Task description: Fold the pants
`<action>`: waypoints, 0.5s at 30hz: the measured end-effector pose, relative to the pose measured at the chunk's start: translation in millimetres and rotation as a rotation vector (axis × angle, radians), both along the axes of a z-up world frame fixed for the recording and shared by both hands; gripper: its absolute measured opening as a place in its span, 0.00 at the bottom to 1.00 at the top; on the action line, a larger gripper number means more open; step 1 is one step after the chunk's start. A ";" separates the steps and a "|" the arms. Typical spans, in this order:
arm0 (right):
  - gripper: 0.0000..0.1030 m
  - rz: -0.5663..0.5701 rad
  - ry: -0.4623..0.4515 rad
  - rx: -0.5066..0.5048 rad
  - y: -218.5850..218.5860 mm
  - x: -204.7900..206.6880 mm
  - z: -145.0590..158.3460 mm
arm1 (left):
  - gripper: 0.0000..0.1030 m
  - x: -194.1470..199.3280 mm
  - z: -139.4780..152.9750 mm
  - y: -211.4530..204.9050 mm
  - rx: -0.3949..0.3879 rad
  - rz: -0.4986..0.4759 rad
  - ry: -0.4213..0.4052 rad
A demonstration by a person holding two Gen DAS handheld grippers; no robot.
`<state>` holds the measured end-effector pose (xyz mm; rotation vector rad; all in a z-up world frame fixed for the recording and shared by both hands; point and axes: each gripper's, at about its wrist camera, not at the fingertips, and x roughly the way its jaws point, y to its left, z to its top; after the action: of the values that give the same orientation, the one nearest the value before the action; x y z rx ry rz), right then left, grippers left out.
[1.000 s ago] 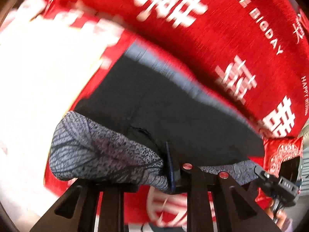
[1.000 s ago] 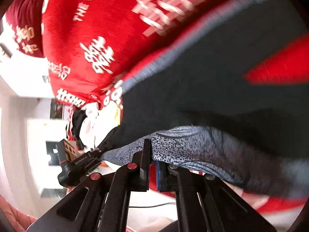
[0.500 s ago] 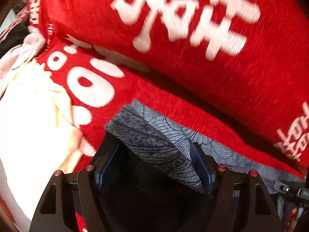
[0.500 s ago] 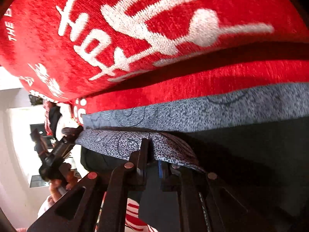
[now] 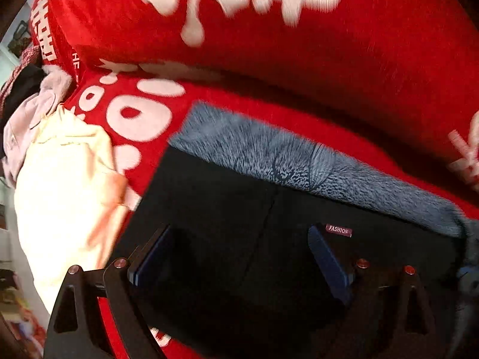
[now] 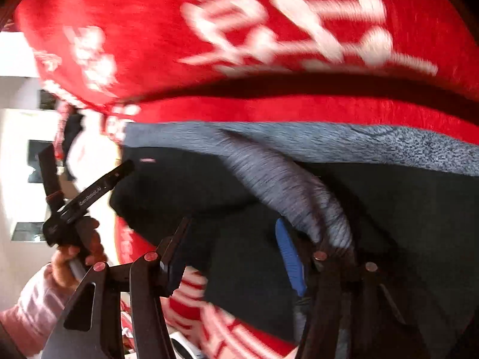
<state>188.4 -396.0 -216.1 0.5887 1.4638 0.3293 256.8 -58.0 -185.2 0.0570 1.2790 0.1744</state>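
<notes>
Left wrist: the left gripper (image 5: 239, 257) is spread wide above the black pants (image 5: 233, 209), laid flat on the red blanket (image 5: 329, 128), folded waistband-up.

Right wrist: the right gripper (image 6: 233, 245) is parted too, grey patterned cuff (image 6: 299, 191) draped loose over one finger, probably just dropped.

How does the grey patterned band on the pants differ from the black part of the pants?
The band is speckled grey with dark line patterns; the black part is plain. The band runs as a narrow strip along the far edge, beside the red cushion; the black part covers the broad near area and carries a small "FASHION" label. Both lie flat on the red cover.
</notes>
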 end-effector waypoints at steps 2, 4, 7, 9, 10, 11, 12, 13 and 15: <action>0.48 -0.075 -0.025 0.037 -15.4 -2.0 8.6 | 0.88 -4.4 8.3 -0.2 -0.024 0.025 0.003; 0.54 -0.121 -0.077 0.075 -30.7 -11.9 31.8 | 0.88 -18.9 23.2 -3.6 -0.020 0.014 0.006; 0.63 -0.061 -0.115 0.079 -41.7 -30.8 57.3 | 0.88 -52.7 48.9 -13.2 -0.019 -0.013 0.012; 0.64 -0.038 -0.109 0.042 -42.6 -53.3 68.2 | 0.88 -75.1 61.6 -20.7 -0.041 -0.030 0.028; 0.64 -0.030 -0.102 0.021 -44.8 -64.0 69.7 | 0.88 -85.4 66.3 -25.3 -0.052 -0.039 0.035; 0.65 -0.023 -0.096 0.000 -45.8 -74.0 71.2 | 0.88 -98.1 70.2 -31.3 -0.064 -0.055 0.048; 0.67 -0.019 -0.088 -0.032 -45.8 -88.3 73.6 | 0.88 -108.9 72.1 -36.2 -0.070 -0.069 0.065; 0.69 -0.019 -0.083 -0.050 -50.2 -95.5 73.9 | 0.88 -121.4 73.0 -41.8 -0.074 -0.087 0.087; 0.77 -0.031 -0.078 -0.092 -51.6 -116.1 76.4 | 0.88 -140.4 75.2 -51.4 -0.080 -0.115 0.110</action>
<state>72.3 -447.6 -139.7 0.5186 1.3861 0.2564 116.4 -109.4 -110.0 0.0720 1.3868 0.0213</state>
